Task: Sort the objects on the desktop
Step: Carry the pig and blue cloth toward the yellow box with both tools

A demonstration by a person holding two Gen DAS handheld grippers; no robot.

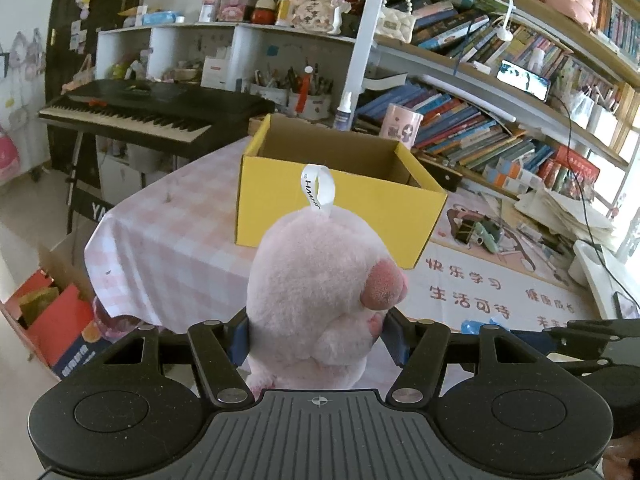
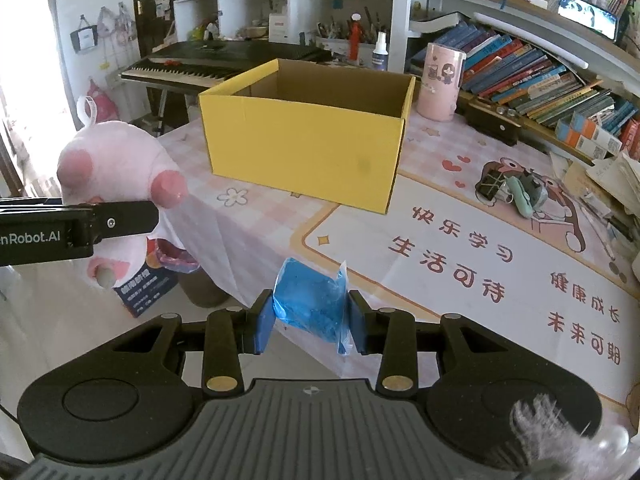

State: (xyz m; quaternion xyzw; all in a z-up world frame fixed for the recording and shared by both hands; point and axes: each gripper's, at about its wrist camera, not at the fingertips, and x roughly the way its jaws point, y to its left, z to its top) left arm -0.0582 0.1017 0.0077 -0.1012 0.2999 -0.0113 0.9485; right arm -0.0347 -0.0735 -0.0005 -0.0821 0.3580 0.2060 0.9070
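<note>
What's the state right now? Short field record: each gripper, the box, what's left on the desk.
left gripper: shut on pink plush toy, held above the desk edge
right gripper: shut on blue packet
yellow box: open-topped, upright on the desk; what is visible inside looks empty
left on desk mat: binder clip, grey-green item

Pink plush [image 1: 316, 288] hides lower front of yellow box [image 1: 400, 216]. Box floor unseen behind near wall. Left tongs [image 2: 120, 220] cut by picture edge. Blue packet [image 2: 312, 304] contents unclear.
</note>
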